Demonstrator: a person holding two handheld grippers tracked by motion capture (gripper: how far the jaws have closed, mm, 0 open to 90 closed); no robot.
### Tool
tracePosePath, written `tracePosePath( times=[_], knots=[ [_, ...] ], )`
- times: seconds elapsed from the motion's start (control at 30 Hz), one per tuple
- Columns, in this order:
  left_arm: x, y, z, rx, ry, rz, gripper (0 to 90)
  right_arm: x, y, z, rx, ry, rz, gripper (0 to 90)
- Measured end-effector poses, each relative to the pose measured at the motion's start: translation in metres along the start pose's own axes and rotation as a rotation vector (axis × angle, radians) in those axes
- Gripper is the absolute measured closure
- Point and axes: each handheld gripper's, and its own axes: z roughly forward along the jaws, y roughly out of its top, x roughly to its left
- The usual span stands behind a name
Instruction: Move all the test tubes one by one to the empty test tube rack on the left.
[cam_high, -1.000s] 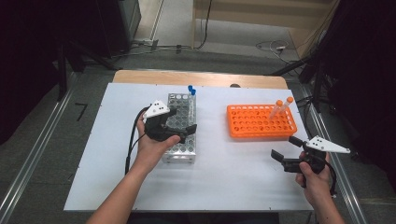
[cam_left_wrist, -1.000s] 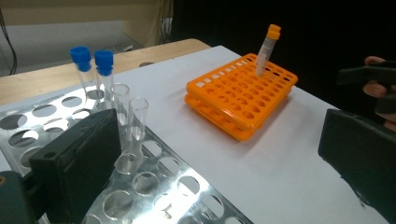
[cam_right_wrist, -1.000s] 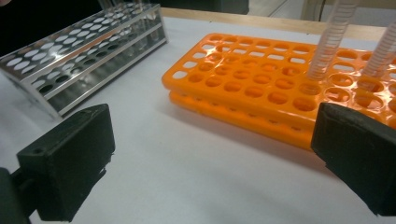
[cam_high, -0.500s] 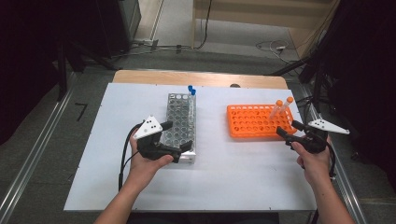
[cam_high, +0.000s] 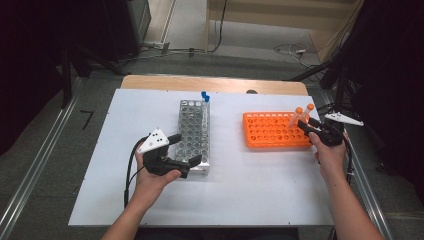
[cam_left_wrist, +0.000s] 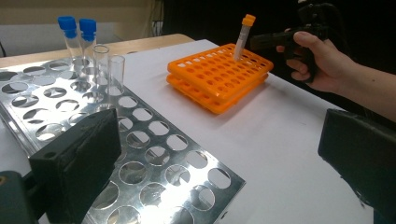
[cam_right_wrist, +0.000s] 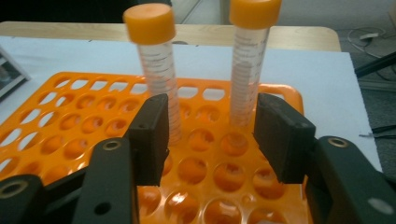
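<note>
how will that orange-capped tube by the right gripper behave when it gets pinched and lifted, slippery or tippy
The orange-capped tube looks smooth, clear and round, so it could slip or twist between flat pads. It is tall and narrow and seems empty, so probably light and apt to tilt in the orange rack. The right hand-held gripper, whose jaws have just been closing, does not yet press on it.

The black two-jaw left gripper (cam_high: 186, 150) rests low in its hand, jaws spread wide. The black right gripper (cam_high: 306, 127) reaches forward — its jaws have just been closing, half-parted.
</note>
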Motion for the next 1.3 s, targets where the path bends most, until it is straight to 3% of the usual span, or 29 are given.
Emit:
tracePosePath(
  times=[0.17, 0.4, 0.6, 0.73, 0.83, 1.03, 1.3],
  knots=[
    [0.002, -0.001, -0.001, 0.001, 0.001, -0.005, 0.0, -0.002, 0.004, 0.015, 0.028, -0.027, -0.010, 46.5],
    [0.002, -0.002, 0.000, 0.007, 0.002, -0.011, 0.0, -0.007, 0.003, 0.031, 0.058, -0.103, 0.009, 53.1],
    [0.002, -0.002, 0.002, 0.008, 0.001, -0.013, 0.0, -0.007, 0.004, 0.035, 0.055, -0.126, 0.014, 63.7],
    [0.001, -0.002, 0.002, 0.009, 0.004, -0.012, 0.0, -0.003, 0.007, 0.038, 0.055, -0.153, 0.017, 65.7],
    [0.001, -0.003, 0.002, 0.011, 0.004, -0.011, 0.0, -0.001, 0.007, 0.040, 0.044, -0.148, 0.012, 71.8],
    [0.001, -0.003, 0.002, 0.008, 0.004, -0.011, 0.0, 0.002, 0.008, 0.038, 0.015, -0.150, -0.012, 72.7],
    [0.000, -0.001, 0.002, 0.007, 0.002, -0.006, 0.0, 0.002, 0.018, 0.012, -0.060, -0.107, 0.009, 72.8]
  ],
)
